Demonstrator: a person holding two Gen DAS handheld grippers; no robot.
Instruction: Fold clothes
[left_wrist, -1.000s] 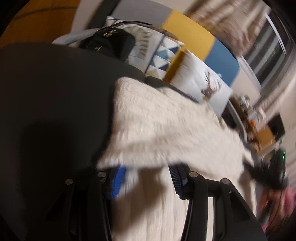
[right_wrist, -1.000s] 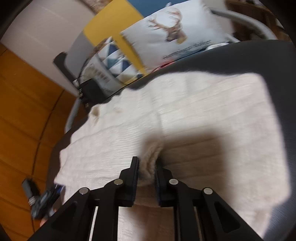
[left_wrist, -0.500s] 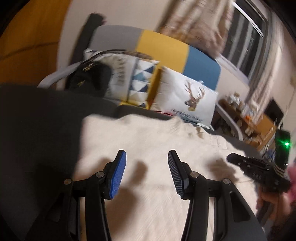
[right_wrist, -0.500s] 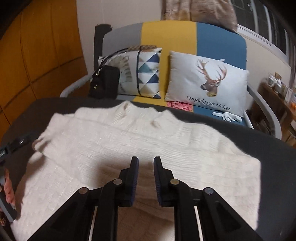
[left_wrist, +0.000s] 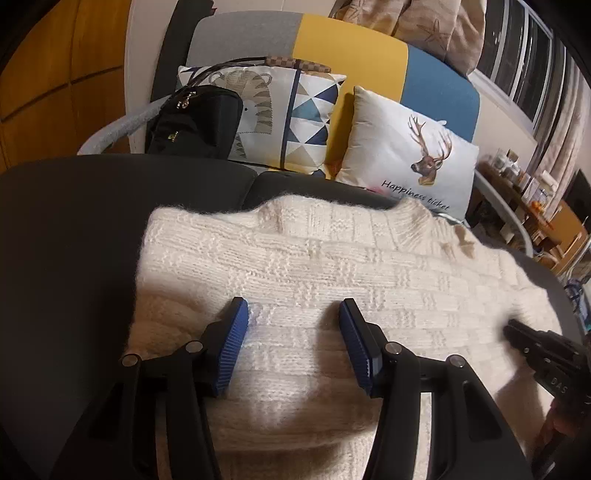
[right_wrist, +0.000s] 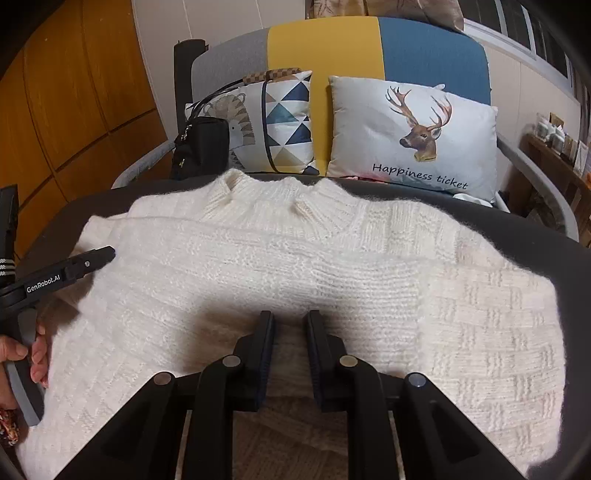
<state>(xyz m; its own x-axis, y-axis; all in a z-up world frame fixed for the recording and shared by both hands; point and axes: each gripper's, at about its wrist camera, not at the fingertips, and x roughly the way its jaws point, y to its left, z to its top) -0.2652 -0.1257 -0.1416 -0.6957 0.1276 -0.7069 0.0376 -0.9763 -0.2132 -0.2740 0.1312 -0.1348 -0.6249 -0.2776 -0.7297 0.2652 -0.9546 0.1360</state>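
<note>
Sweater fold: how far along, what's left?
Done: the cream sweater lies on the dark surface, collar toward the sofa, with a layer folded across its middle.
In hand: nothing gripped. The left gripper is open, its jaws have just been opening, with nothing between them; the right gripper hangs nearly closed, empty.
Left: it is still wide, so probably further folds.

Dark grey table (right_wrist: 576, 266) carrying a cream knitted sweater (right_wrist: 295, 258), laid flat with the collar at the far edge, body spread left to right, covering most of the near surface.
</note>
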